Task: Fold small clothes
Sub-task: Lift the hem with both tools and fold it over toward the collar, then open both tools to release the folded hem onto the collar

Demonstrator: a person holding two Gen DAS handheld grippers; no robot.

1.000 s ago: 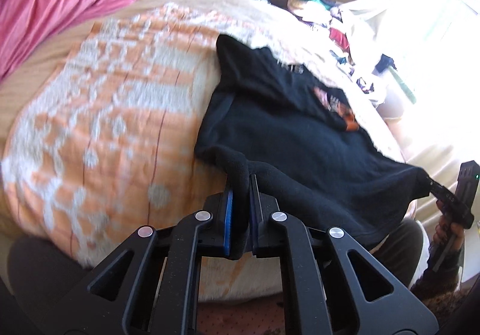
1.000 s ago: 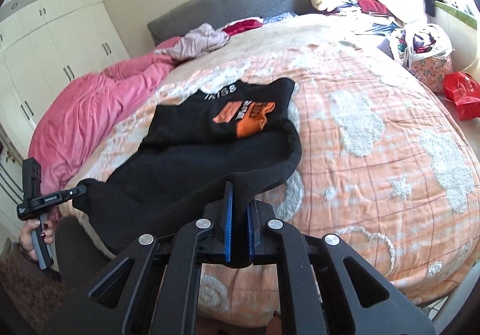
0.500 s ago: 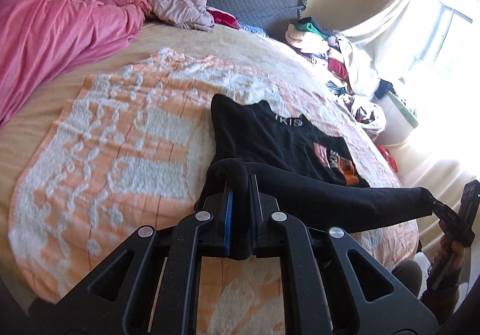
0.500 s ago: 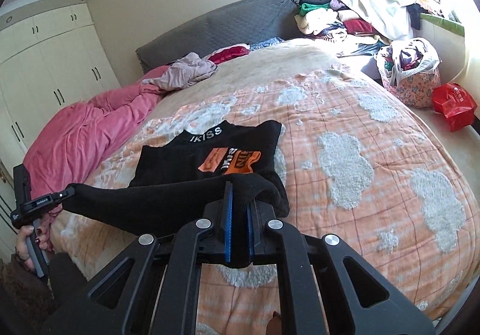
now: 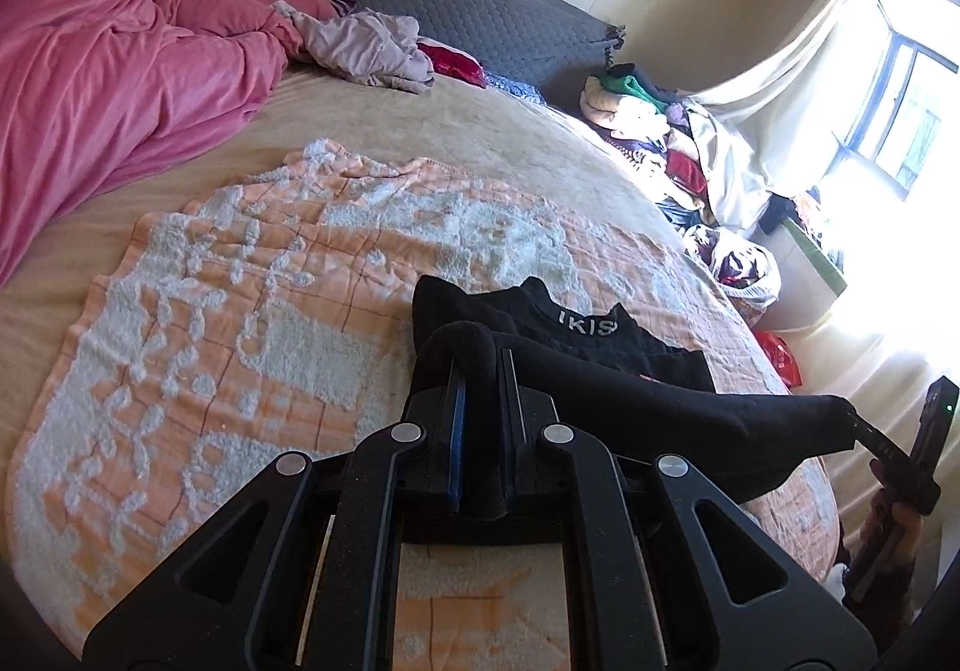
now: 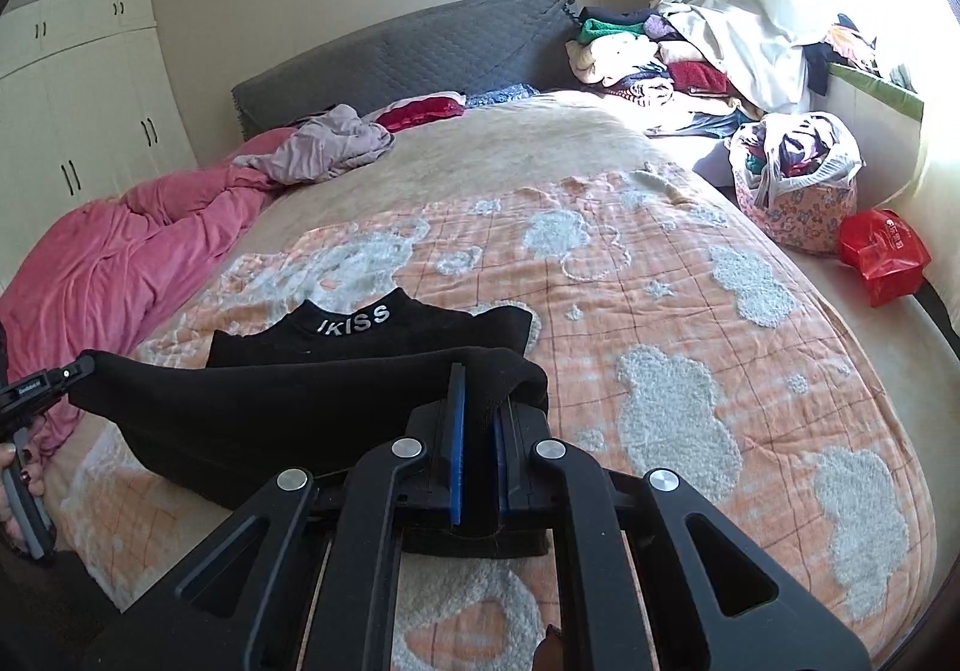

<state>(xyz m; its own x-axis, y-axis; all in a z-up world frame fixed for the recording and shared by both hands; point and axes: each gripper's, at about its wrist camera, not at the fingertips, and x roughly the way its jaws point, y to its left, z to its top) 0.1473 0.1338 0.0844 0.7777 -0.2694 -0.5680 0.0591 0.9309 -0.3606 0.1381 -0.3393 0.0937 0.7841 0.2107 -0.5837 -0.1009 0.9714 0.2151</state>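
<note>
Black top (image 6: 252,407) with white "IKISS" collar lettering lies on the orange-and-white blanket (image 6: 690,323); its lower hem is lifted and stretched taut between both grippers, folded back over the chest, hiding any print. Left gripper (image 5: 480,395) clamps one hem corner between its fingers; right gripper (image 6: 480,407) clamps the other. Cloth bunches over the pads, so the exact bite is hard to make out. Pink duvet (image 6: 120,263) beside the blanket; clothes pile (image 6: 648,53) by the grey headboard (image 6: 408,47).
</note>
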